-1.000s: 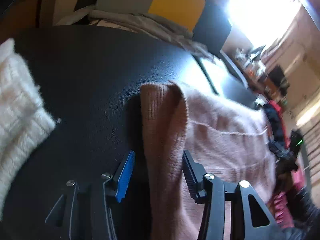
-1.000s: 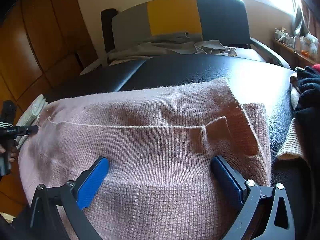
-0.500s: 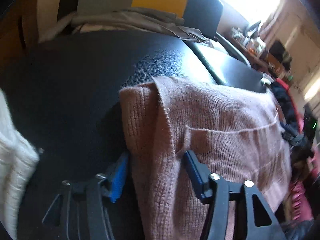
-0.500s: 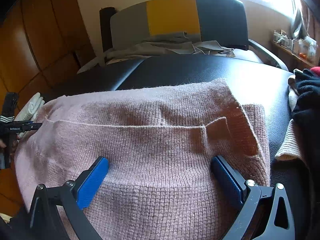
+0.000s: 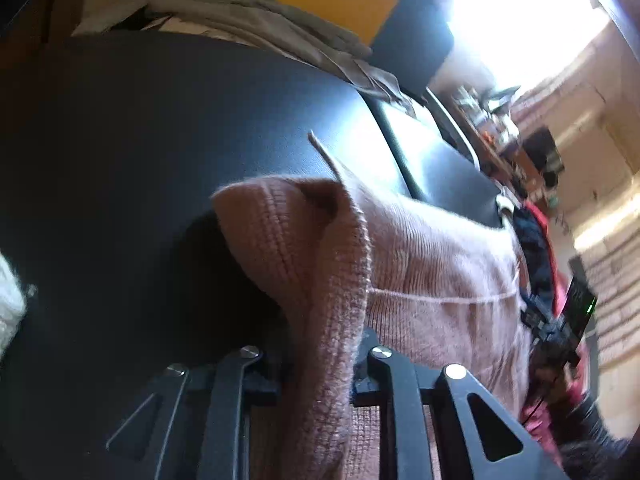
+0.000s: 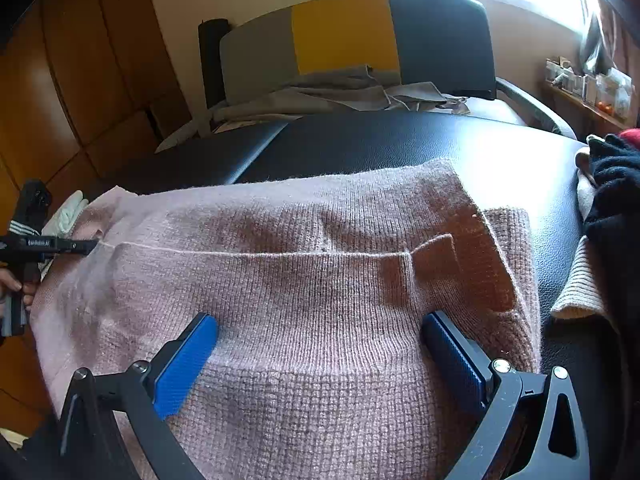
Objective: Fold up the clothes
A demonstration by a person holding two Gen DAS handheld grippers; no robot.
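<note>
My left gripper (image 5: 320,364) is pinched tight on the left edge of the pink sweater (image 6: 320,288); the knit bunches into a thick ridge between the two black fingers (image 5: 384,364) and peaks upward just ahead of them, so I judge the hold is firm and the edge is lifted clear of the black table (image 5: 160,140). I hold it there because this edge looks like the one to carry across for the next fold. A dark shadow sits under the raised cloth, which supports that it is off the surface. My right gripper (image 6: 320,344) stands wide apart, blue pads (image 6: 184,360) on either side of the sweater's near hem, gripping nothing; whether the pads touch the knit I cannot tell. I judge it is placed to pin or steady the body while the left side moves. The sweater lies spread across the table, one sleeve already turned in on the right, a seam line running across its middle. Beyond it: a dark garment pile (image 6: 612,208) at the right edge, touching a cream ribbed piece (image 6: 576,292); a white fluffy item (image 5: 8,308) at the far left; grey cloth (image 6: 328,96) heaped on the chair (image 6: 440,40) behind the table. Risk noted: the loose knit may stretch or slip if pulled fast.
</note>
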